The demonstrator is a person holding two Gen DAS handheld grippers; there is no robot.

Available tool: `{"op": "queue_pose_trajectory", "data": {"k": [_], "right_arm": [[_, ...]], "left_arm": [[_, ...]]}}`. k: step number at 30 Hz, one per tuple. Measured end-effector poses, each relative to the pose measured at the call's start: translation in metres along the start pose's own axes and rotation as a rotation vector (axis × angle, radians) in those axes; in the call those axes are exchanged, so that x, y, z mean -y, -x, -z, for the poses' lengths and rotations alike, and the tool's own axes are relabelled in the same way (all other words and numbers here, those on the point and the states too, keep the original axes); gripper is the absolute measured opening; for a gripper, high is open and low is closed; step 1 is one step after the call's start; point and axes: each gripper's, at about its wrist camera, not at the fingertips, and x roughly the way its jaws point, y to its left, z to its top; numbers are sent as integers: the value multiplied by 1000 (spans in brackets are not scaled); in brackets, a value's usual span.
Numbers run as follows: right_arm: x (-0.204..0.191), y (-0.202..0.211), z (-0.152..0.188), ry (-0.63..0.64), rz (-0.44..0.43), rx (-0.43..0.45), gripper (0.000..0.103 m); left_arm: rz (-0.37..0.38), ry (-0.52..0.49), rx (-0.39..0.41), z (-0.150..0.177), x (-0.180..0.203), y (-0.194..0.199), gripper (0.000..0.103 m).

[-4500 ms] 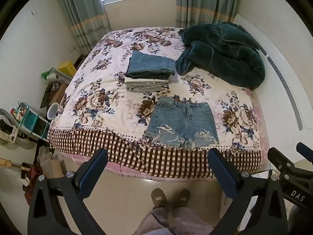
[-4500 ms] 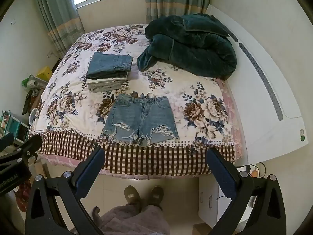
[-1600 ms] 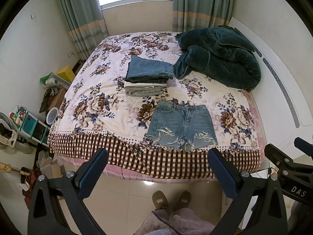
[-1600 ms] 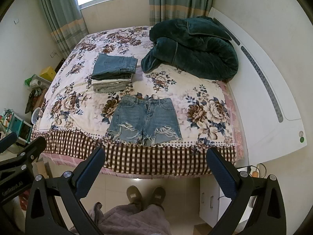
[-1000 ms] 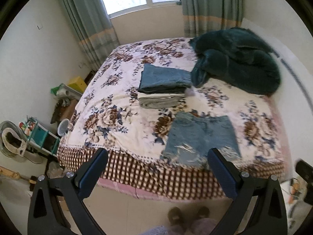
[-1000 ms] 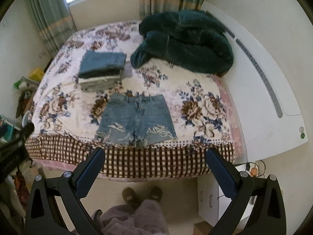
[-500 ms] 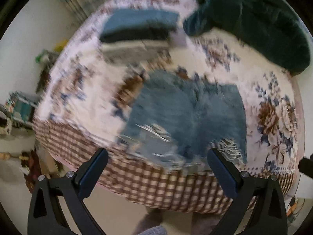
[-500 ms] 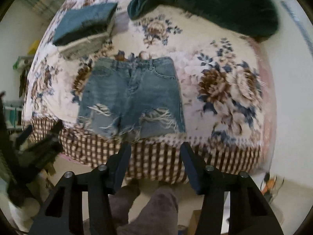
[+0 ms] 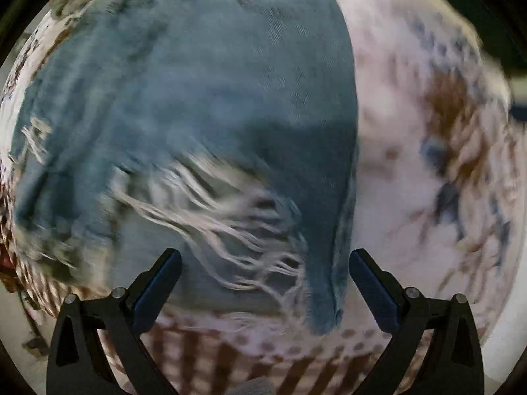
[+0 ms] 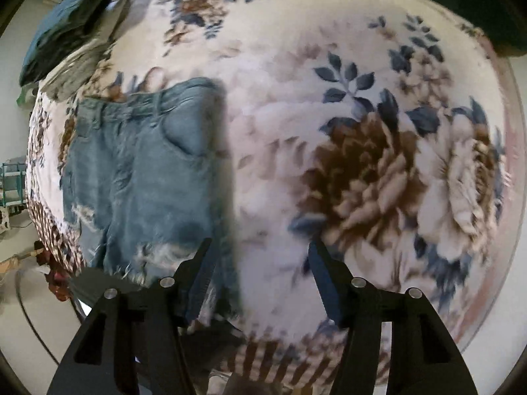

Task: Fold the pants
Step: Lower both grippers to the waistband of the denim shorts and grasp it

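Frayed blue denim shorts [image 9: 204, 105] lie flat on the floral bedspread [image 9: 428, 171] near the bed's front edge. My left gripper [image 9: 263, 273] is open, close above the right leg's frayed hem, which lies between its fingers. In the right wrist view the shorts [image 10: 141, 171] lie left of centre, waistband away from me. My right gripper [image 10: 260, 256] is open, partly narrowed, low over the bedspread [image 10: 362, 171] just right of the shorts' right edge. Both views are motion-blurred.
A stack of folded clothes [image 10: 66, 36] lies behind the shorts at upper left. A dark green blanket [image 10: 487, 3] fills the top right. The checked bed border [image 10: 263, 355] marks the front edge, with clutter on the floor at left [image 10: 13, 184].
Both grippers dropped from a standing view of the whole bed to close above the shorts' right side. The right gripper's fingers narrowed from wide open. The shorts have not moved.
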Motion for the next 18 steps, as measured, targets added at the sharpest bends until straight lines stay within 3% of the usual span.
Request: {"op": "queue_pose_trajectory", "data": {"k": [3,4,5,6,7,8,15,17,18], "right_arm": [[5,-18,-19,8,-65,-8,67],[3,-23,-24,13,-89,-13,68],[1,-29,-33,25,-123,-19,68],[-4,-33,-39,32,-144,-20,68],[-10,-35,-43,37,-157,-23,68],[-15,-40,-49,43,-174,-28,68],[-46,-81,-97,-8,-271,-99,68],[-50,-91,-103,-37,-288,-111,50],[-53,-91,-104,-45,-297,-98,18]], "left_arm": [[-69,-14,50,6,9,-7,99],[-63,-11,64,6,9,-4,91],[-54,-12,75,6,10,-2,72],[-42,-18,94,6,10,4,60],[-20,-30,109,5,11,12,28],[-10,-37,116,5,9,20,9],[43,-19,142,-10,-20,66,5],[52,-33,156,-9,-25,81,5],[50,-41,168,-7,-24,92,5]]}}
